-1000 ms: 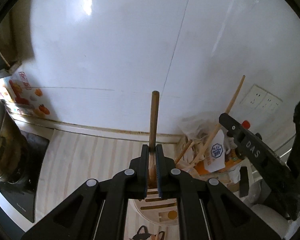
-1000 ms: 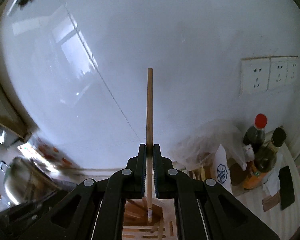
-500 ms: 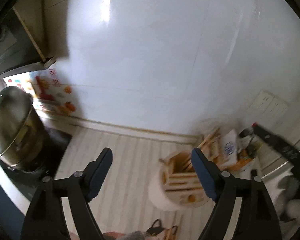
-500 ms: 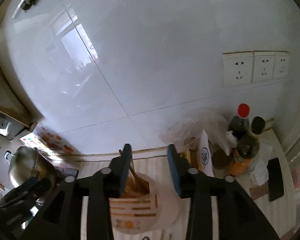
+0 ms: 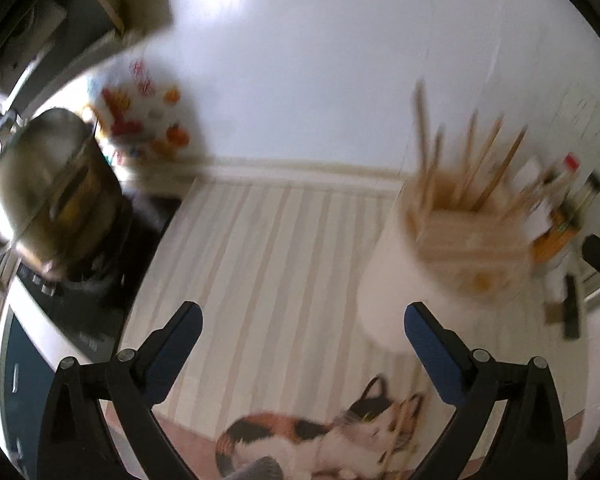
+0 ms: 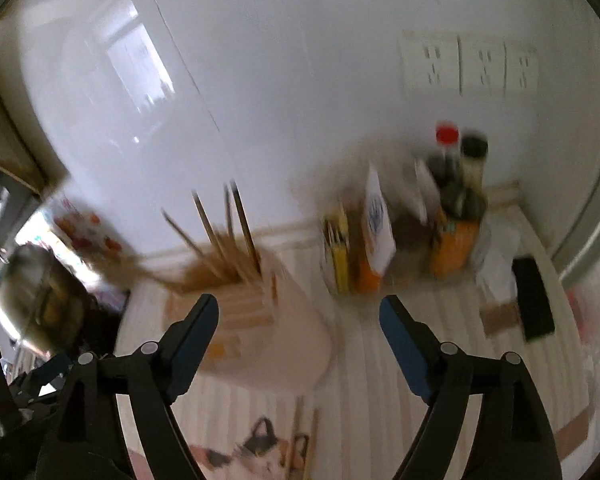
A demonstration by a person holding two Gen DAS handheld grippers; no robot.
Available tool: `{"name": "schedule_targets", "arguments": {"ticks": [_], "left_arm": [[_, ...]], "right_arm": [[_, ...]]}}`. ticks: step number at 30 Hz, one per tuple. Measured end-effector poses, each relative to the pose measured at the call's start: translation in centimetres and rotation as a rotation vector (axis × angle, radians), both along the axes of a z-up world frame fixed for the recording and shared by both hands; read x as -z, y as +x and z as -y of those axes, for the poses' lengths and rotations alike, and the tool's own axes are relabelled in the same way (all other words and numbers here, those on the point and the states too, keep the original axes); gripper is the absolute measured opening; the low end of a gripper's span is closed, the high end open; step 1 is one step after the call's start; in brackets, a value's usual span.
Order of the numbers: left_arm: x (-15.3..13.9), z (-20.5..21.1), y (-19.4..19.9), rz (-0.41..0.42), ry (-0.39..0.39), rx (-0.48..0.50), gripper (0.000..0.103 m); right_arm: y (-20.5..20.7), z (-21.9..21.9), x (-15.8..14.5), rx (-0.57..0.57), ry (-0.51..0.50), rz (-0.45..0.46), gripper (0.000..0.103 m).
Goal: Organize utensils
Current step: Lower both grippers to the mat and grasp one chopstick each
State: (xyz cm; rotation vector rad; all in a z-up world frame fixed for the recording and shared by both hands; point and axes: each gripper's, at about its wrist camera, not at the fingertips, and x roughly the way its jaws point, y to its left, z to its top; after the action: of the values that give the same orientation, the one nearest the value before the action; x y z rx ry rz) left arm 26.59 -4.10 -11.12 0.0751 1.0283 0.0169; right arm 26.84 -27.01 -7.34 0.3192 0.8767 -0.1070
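Chopsticks (image 5: 466, 160) stand loosely fanned in the wooden holder (image 5: 468, 240) near the counter's (image 5: 268, 248) back edge, by the wall, whereas a second ago each claw pinched one upright over it. Left gripper (image 5: 302, 334) and right gripper (image 6: 298, 322) are both spread wide and empty, pulled back from the holder. Both views are motion-blurred, with the steel pot (image 5: 40, 188) at the counter's left end and sauce bottles (image 6: 458, 184) toward the right back corner.

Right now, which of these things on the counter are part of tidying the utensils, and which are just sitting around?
Part of the job:
- chopsticks standing in the wooden holder
- loose chopsticks on the cat-print mat
- left gripper and right gripper, both open and empty

Just lying about:
- steel pot
- sauce bottles
- wall sockets
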Motion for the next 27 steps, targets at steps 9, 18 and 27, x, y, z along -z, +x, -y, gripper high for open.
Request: {"name": "schedule_targets", "arguments": {"ticks": [9,18,27], "left_arm": [[10.8,-0.5,-1.9,-0.201,0.165,-0.058,0.103],[17.4,-1.0,-3.4,-0.324,0.287,-0.045,0.103],[18.2,0.4,-4.3,-0.349,0.261,0.012,0.103]], "right_arm": [[-2.2,-1.0,13.1,0.005,0.064,-0.344,0.084],[-4.1,-2.9,23.6,0.003,0.129,-0.606,0.059],[-4.3,-6.3,24.3,-0.114,-0.127,-0.606,0.008]]}}
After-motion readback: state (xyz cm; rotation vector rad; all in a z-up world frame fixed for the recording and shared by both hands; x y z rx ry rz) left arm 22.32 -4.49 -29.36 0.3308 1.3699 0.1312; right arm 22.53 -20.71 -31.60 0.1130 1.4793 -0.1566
